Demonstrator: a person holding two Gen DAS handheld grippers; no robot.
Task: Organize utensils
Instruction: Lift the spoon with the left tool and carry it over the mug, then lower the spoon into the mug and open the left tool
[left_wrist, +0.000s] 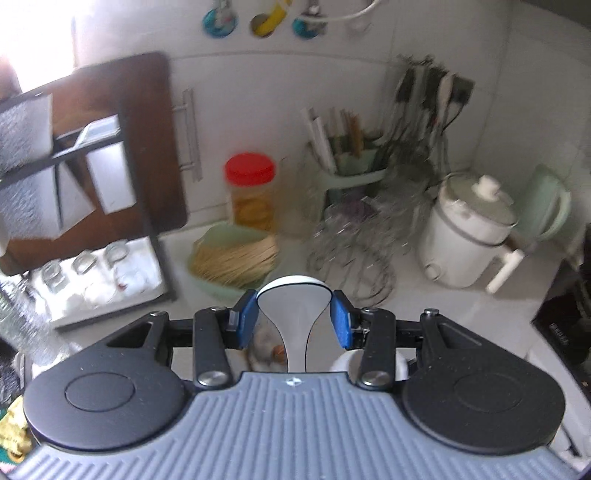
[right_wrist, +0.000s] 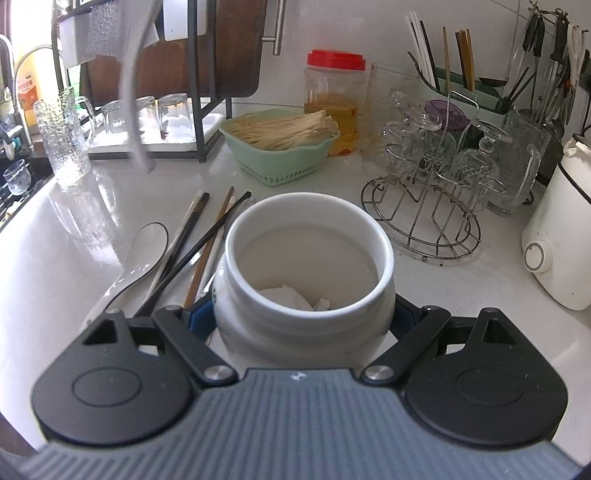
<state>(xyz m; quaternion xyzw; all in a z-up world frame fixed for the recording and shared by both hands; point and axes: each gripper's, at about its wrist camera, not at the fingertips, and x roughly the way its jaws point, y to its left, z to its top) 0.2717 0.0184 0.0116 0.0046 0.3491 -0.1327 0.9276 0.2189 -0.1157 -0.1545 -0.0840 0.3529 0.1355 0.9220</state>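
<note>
White kitchen worktop (right_wrist: 110, 192), cluttered: left tongs (left_wrist: 293, 319) clamp a white ceramic spoon (left_wrist: 291, 314) aloft; right tongs (right_wrist: 303, 314) grip the white ceramic jar (right_wrist: 306, 258). Chopsticks (right_wrist: 199, 236) wait beside. Risk: glazed spoon slipping free, missing the jar's mouth.

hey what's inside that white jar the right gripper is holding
Inside the white jar, crumpled white paper lies at the bottom. No utensils are in it yet. The near rim hides the closest part of the floor, so anything there cannot be seen.
</note>
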